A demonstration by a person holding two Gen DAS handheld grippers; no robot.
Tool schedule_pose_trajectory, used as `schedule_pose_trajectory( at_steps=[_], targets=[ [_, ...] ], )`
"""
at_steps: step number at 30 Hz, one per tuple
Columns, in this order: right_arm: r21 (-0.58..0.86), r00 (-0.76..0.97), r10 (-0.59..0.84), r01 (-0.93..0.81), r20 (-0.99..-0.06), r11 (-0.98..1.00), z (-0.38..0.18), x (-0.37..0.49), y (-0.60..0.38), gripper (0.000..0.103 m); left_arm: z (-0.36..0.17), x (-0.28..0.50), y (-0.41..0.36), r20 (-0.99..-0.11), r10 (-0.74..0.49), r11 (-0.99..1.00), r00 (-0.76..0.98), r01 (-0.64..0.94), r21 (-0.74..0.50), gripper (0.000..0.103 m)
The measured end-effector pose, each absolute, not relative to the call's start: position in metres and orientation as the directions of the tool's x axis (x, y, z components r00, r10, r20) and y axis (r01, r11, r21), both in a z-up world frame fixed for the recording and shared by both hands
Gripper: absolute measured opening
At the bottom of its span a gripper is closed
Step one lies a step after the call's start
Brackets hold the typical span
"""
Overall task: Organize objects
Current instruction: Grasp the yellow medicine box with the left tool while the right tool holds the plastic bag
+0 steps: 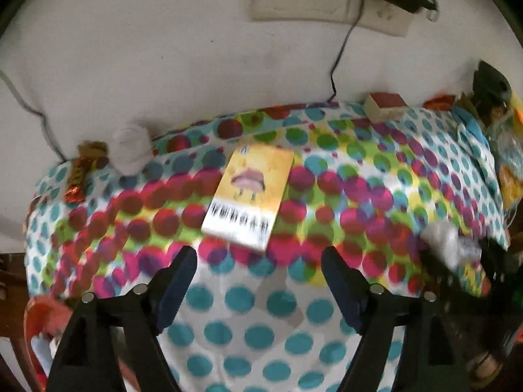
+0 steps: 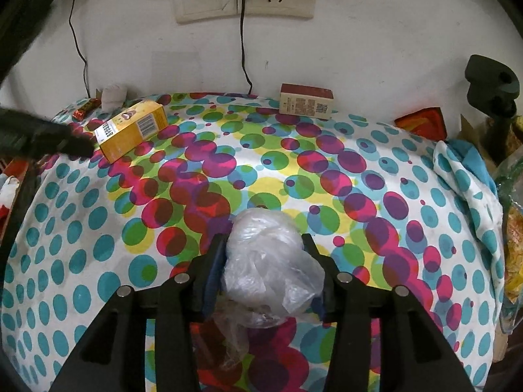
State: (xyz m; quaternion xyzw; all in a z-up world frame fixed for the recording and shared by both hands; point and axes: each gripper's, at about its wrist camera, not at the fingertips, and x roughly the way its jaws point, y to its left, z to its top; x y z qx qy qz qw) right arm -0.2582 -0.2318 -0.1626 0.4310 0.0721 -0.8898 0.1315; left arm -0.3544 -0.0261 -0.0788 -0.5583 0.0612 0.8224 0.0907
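A yellow box (image 1: 251,192) with a barcode lies flat on the dotted tablecloth (image 1: 248,320), just beyond my left gripper (image 1: 259,256), which is open and empty. The right wrist view shows the same yellow box (image 2: 130,130) at the far left, with a black left finger (image 2: 65,142) close beside it. My right gripper (image 2: 263,240) is shut on a crumpled clear plastic bag (image 2: 261,261) that rests low over the tablecloth (image 2: 376,196). In the left wrist view the bag (image 1: 451,245) is a blur at the right.
A red and white box (image 2: 305,101) lies against the back wall. A candy bar (image 2: 85,109) and a white wad (image 2: 112,96) sit at the back left, and an orange packet (image 2: 421,122) at the back right. Cords hang from wall sockets (image 2: 245,0). Clutter and a black clamp (image 2: 492,81) crowd the right edge.
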Motion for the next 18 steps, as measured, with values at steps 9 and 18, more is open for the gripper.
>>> schedule_pose_trajectory(
  at_steps=[9,18],
  targets=[
    [-0.008,-0.590,-0.183,0.307,-0.787,-0.952,-0.167,-0.256,-0.233,0.050,-0.100,-0.401,-0.032,-0.950,0.109,-0.984,-0.294,-0.164,-0.062,0.085],
    [-0.008,-0.589,-0.183,0.306,-0.787,-0.952,-0.168,-0.254,-0.235,0.054,-0.121,-0.407,-0.039,-0.948,0.044,-0.994,-0.314,-0.106,-0.012,0.084]
  ],
)
